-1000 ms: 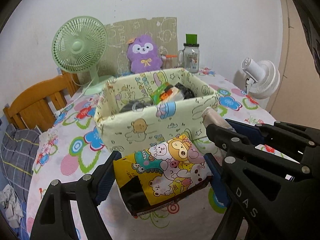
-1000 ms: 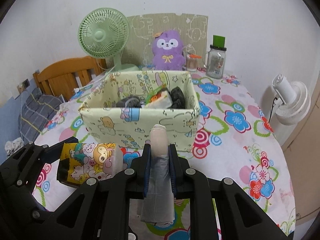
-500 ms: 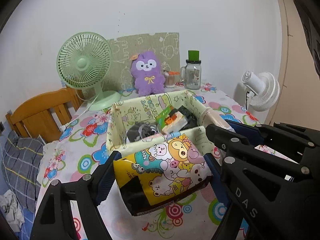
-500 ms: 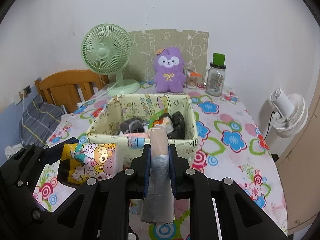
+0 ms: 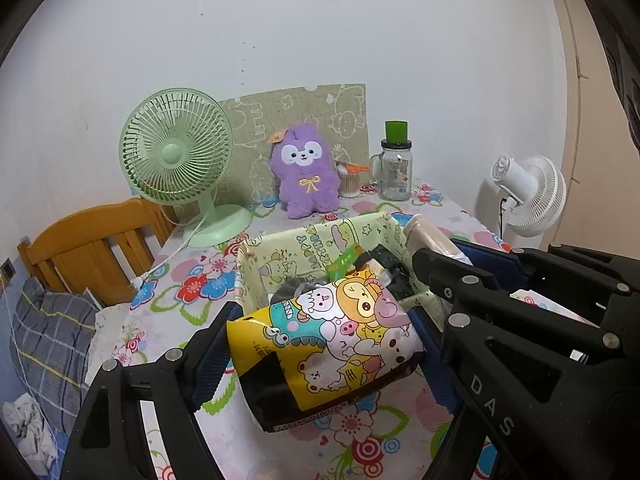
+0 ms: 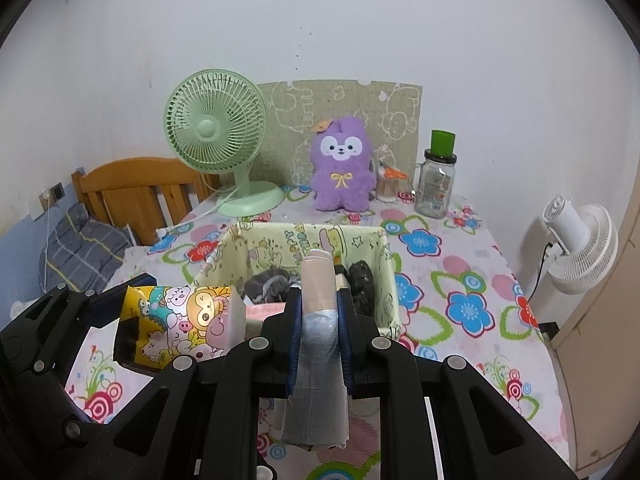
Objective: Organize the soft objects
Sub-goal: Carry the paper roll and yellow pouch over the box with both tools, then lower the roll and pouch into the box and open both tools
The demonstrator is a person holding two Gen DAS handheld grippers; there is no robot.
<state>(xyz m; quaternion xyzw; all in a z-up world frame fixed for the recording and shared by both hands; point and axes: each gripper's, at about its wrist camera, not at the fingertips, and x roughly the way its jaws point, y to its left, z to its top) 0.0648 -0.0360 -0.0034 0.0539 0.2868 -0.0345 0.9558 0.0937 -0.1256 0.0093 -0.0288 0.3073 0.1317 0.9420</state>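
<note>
Left gripper (image 5: 324, 344): jaws wide, clamped across the cartoon tissue pack (image 5: 326, 344), lower centre of the left wrist view; the crosswise hold suits its soft bulk.
Right gripper (image 6: 319, 320): closed tight on the plastic bag roll (image 6: 318, 304), centre of the right wrist view, roll lying along the fingers.
Fabric bin (image 6: 390, 276): just past both loads, mid-frame, already holding dark soft items; likely the drop spot.
In the way: the bin's near wall must be cleared, I judge.
Around: green fan (image 6: 216, 128) upper left, purple plush (image 6: 342, 164), glass jar (image 6: 436, 184), white fan (image 6: 580, 248) far right.
</note>
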